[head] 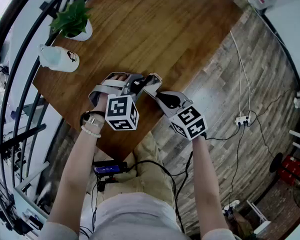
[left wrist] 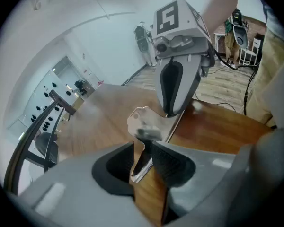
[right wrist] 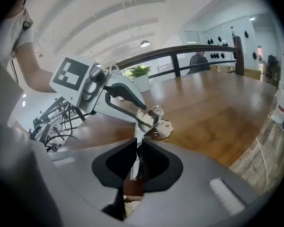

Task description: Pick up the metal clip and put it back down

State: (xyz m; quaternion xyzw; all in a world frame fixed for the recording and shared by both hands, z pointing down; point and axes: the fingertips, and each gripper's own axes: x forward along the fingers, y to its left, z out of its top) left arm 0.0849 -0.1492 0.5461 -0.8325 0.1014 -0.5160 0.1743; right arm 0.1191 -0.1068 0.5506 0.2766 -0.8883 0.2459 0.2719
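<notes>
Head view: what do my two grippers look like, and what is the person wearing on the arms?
The left gripper and right gripper are grey moulded shells with black ribbed pads, each topped by a white cube printed with black square markers. The left wrist wears a dark wristband and a pale bead bracelet. Forearms are bare below short light sleeves; black cables trail over the lap.

So the left gripper (head: 145, 84) and right gripper (head: 158, 93): grey plastic, black pads (left wrist: 169, 161), a black-and-white marker cube (head: 121, 113) each. Person's in a pale tee (head: 130, 216), khaki trousers (head: 146, 170), black watch (head: 91, 117), bead bracelet (head: 91, 131).
</notes>
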